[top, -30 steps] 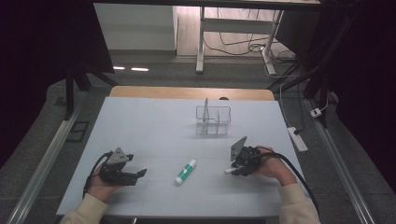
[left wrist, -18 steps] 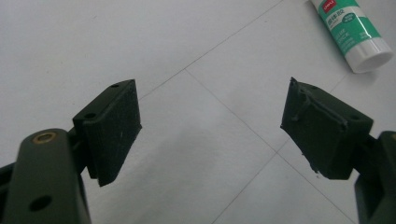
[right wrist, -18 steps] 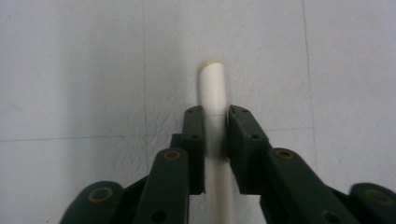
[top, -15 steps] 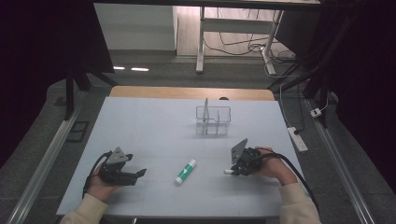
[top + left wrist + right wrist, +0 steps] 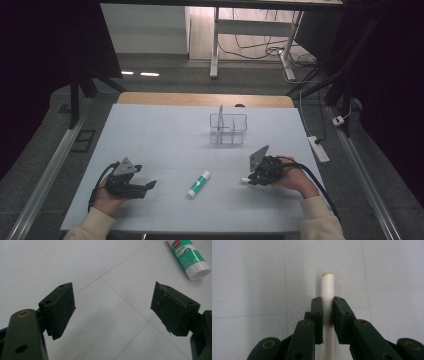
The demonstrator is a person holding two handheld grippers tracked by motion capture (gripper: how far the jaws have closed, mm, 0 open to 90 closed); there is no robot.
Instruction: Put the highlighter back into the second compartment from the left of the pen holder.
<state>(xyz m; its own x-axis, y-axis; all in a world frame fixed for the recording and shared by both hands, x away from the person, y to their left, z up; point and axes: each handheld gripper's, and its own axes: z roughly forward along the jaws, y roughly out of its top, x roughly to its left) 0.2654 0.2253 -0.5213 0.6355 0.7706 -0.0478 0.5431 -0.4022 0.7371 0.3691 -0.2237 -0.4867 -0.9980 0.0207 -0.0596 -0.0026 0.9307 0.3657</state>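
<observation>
The right tool is clamped on a slim white stick, its jaws having just been closing onto it; in the right gripper view the stick is seen pinched between the two pads, with its capped end reaching out past them over the desk. In the high view the right tool is held low at the near right of the desk, well apart from the clear divided rack standing toward the far middle. The left tool is spread wide with nothing between its jaws, and a green-and-white glue stick lies on the desk just beyond it, between the two tools. The step is judged to be a lift of the white stick, probably toward the rack. The grip should be kept firm and the stick raised straight, since it is held near one end and could pivot in the pads.
</observation>
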